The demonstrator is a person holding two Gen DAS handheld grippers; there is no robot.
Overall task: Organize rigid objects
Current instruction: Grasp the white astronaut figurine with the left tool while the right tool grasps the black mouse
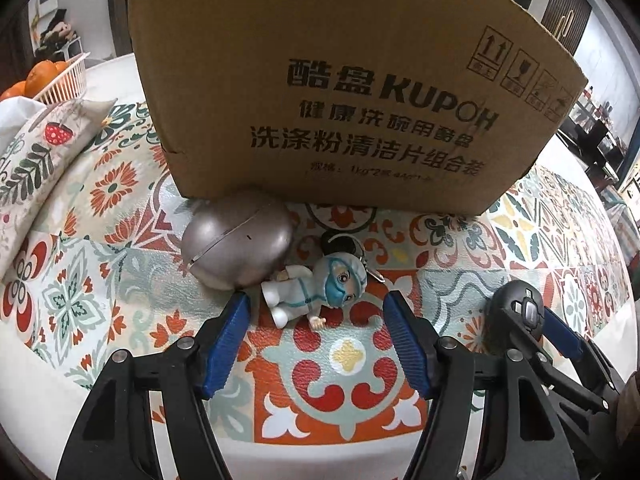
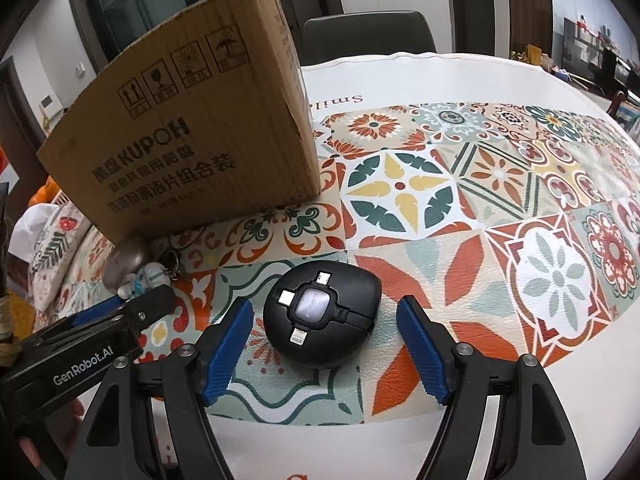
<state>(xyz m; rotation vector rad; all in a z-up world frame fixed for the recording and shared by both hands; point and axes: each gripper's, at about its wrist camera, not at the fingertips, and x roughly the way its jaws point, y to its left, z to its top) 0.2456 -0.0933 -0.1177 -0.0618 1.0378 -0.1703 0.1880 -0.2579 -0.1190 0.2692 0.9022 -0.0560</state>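
Observation:
A small doll keychain (image 1: 320, 286) in a white suit and blue mask lies on the patterned tablecloth, just beyond my open left gripper (image 1: 316, 300). A silver metal egg (image 1: 238, 242) rests behind it, against a large KUPOH cardboard box (image 1: 340, 92). A black round multi-plug charger (image 2: 320, 314) lies between the fingers of my open right gripper (image 2: 326, 310), untouched by the pads. The charger also shows at the right in the left wrist view (image 1: 520, 310). The box (image 2: 188, 140), egg (image 2: 124, 262) and doll (image 2: 144, 278) show at the left in the right wrist view.
A white basket of oranges (image 1: 52, 78) and a printed cushion (image 1: 36, 164) sit at the far left. A dark chair (image 2: 368, 36) stands behind the round table (image 2: 440, 80). The left gripper's body (image 2: 80, 356) lies close to the right gripper.

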